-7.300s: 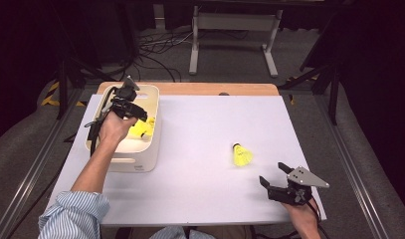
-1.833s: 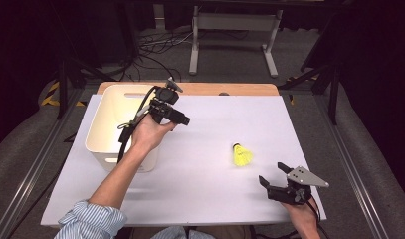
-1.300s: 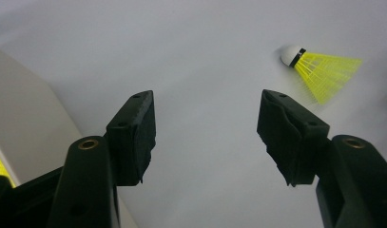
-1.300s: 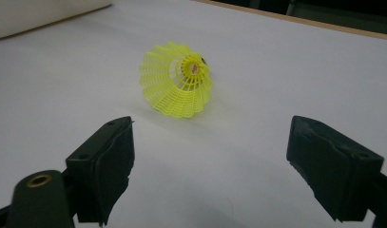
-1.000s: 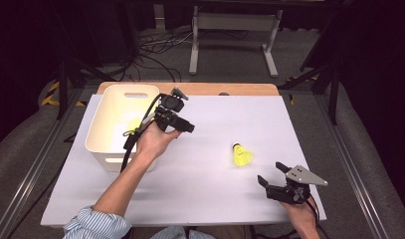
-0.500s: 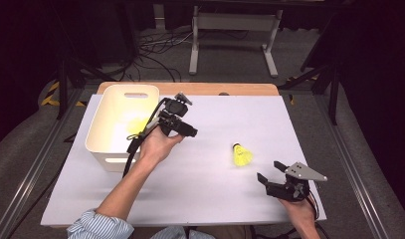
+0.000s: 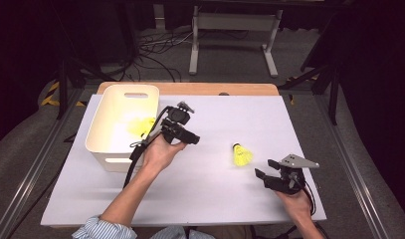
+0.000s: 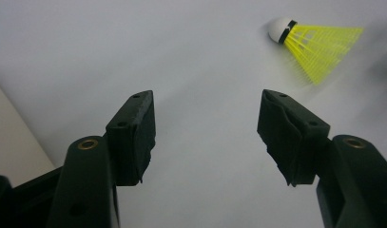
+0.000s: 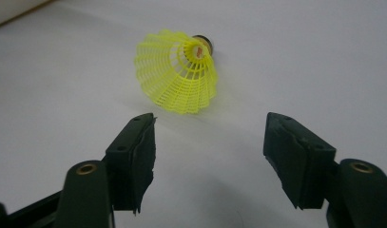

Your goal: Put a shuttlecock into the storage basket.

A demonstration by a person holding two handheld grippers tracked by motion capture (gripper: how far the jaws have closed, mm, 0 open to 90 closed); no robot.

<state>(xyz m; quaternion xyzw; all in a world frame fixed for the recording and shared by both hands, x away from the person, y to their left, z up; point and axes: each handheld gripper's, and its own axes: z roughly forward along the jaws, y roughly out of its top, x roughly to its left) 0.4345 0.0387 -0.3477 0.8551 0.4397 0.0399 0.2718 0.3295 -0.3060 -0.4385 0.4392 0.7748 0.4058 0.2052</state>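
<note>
Yellow shuttlecock (image 7: 242, 155) lies on white table (image 7: 200, 199), apart from white bin (image 7: 121, 124); right gripper (image 7: 267, 172) near, jaws just closing a bit, nothing between; left gripper (image 7: 192, 139) jaws open, empty, aimed at it for grab.

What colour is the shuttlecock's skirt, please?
Bright yellow skirt, clearest in the right gripper view.

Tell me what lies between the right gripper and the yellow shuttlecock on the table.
Nothing: in the right gripper view only bare white table separates the right gripper from the shuttlecock.
</note>
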